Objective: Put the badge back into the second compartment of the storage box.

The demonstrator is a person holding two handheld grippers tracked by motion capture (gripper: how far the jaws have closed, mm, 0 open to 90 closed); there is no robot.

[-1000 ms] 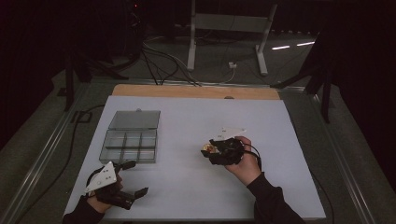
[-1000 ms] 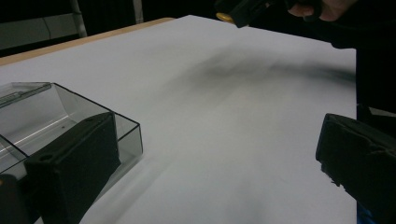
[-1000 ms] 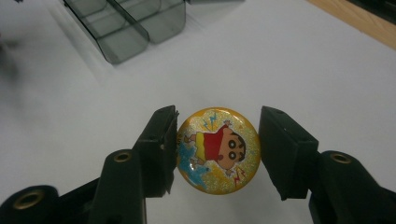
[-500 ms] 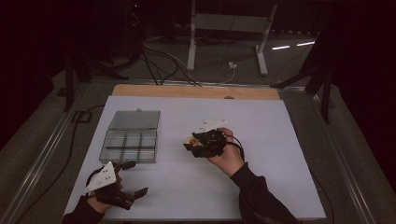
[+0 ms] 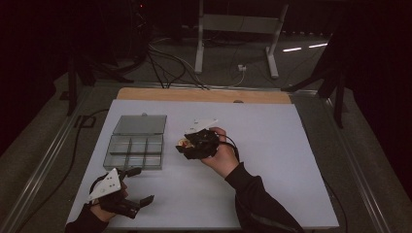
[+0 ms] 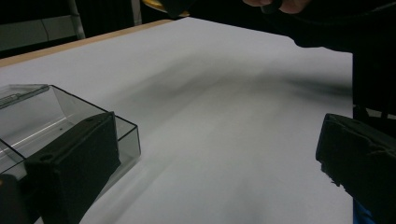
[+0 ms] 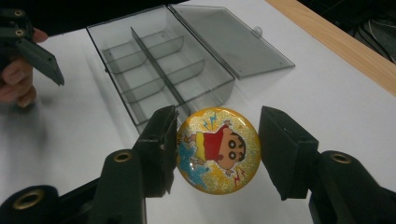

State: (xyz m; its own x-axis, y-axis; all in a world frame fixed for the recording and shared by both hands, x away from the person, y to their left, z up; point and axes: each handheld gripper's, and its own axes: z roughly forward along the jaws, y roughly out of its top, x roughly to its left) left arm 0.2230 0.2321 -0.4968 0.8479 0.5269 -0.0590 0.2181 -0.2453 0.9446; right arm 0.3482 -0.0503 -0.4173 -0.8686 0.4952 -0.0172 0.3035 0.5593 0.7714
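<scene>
A round yellow badge (image 7: 218, 161) with a cartoon boy sits between the jaws of my right gripper (image 7: 218, 148), which is shut on its edges. In the high view that gripper (image 5: 186, 146) hovers at the table's middle, just right of a clear plastic compartment box (image 5: 135, 145), and the badge (image 5: 182, 142) peeks out at its left. The box (image 7: 159, 70) lies open with its lid (image 5: 141, 124) folded flat behind, and its compartments look empty. My left gripper (image 5: 140, 185) rests near the front left corner, open, with nothing between its jaws; the box corner (image 6: 28, 109) is beside its left jaw.
The white table top (image 5: 272, 145) has a wooden strip (image 5: 204, 95) along its far edge. Cables and a metal stand (image 5: 233, 29) lie on the floor beyond. The person's left hand and gripper (image 7: 25, 44) appear at the top left of the right gripper view.
My right gripper has carried the badge leftward, from the table's middle right to just beside the box. The left gripper has stayed where it was.
</scene>
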